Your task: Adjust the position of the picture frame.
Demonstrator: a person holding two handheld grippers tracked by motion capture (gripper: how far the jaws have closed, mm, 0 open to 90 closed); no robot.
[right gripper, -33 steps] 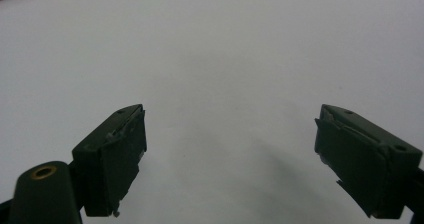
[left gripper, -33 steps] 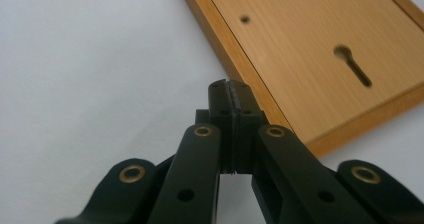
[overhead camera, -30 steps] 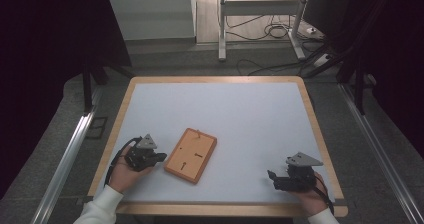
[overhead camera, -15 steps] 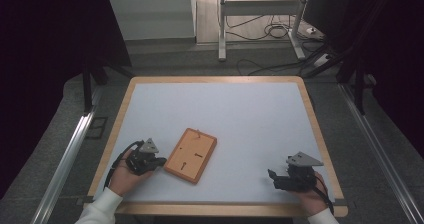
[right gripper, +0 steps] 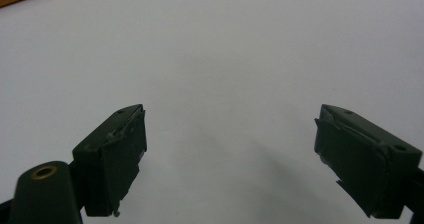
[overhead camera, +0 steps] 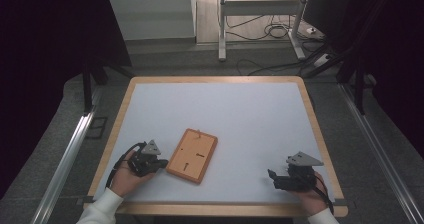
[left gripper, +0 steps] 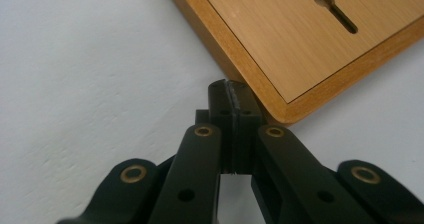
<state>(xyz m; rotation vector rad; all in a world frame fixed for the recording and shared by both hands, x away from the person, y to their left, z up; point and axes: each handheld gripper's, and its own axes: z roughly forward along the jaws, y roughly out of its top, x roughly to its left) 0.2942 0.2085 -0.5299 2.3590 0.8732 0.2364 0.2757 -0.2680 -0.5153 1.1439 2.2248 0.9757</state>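
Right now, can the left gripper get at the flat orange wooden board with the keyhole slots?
Probably yes: the left gripper, jaws shut, sits right at the corner of the flat orange wooden board, and nothing lies between them.

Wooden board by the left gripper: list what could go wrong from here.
1. The left gripper is shut, its tips at the edge of the wooden board near a corner. A push there would likely spin the board rather than slide it straight.
2. The board lies flat on the white table, so closed jaws may slip along or over its rim instead of getting under it.
3. The right gripper is open, far from the board, and cannot steady it.
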